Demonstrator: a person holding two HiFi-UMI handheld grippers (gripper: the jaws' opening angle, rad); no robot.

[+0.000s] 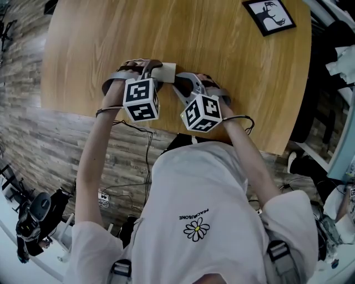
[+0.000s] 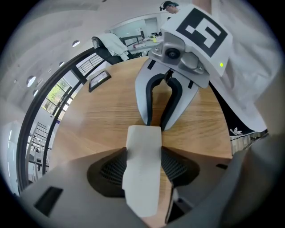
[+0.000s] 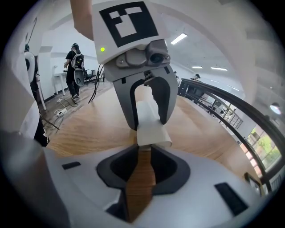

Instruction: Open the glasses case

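I am clamping my left gripper [image 2: 143, 156] on the white glasses case [image 2: 142, 187]: both dark pads [image 2: 113, 169] are pressing against its long sides, and the case is running lengthwise between them, lying on the wooden table [image 1: 222, 66] close to its near edge. My right gripper [image 3: 143, 149] is facing the left one from the case's other end. Its jaws are standing a narrow way apart, with bare wood showing in the gap, and their tips are meeting the end of the case; whether they are nipping it I cannot tell. Farther off, near the table's opposite rim, a black-framed picture [image 1: 269, 15] is lying flat.
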